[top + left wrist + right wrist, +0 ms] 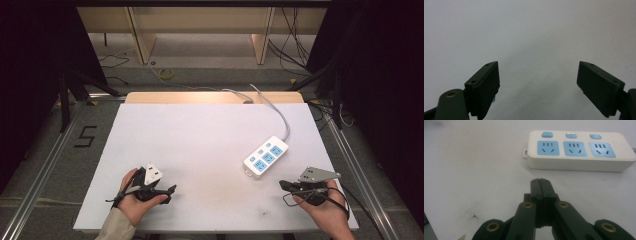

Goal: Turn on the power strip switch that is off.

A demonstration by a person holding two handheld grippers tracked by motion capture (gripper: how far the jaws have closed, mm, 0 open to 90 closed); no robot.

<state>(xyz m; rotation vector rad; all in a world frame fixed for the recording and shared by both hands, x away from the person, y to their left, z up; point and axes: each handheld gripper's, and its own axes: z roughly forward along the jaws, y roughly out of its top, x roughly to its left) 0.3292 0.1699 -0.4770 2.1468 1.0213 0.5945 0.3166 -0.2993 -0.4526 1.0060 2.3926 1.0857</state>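
A white power strip (266, 156) with blue sockets is lying on the white worktop (200, 135), right of centre. The right gripper (541, 182) is resting just near of it, fingers clenched on nothing. The left gripper (537, 82), well apart at near left, is holding its fingers released.

White table (200, 130); grey floor (210, 75) beyond; wooden furniture legs (142, 40); dark sides.

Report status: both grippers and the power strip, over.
Left gripper open, empty, over bare table. Right gripper shut, empty, short of power strip. Strip flat, cord trailing off far edge. Nothing between.
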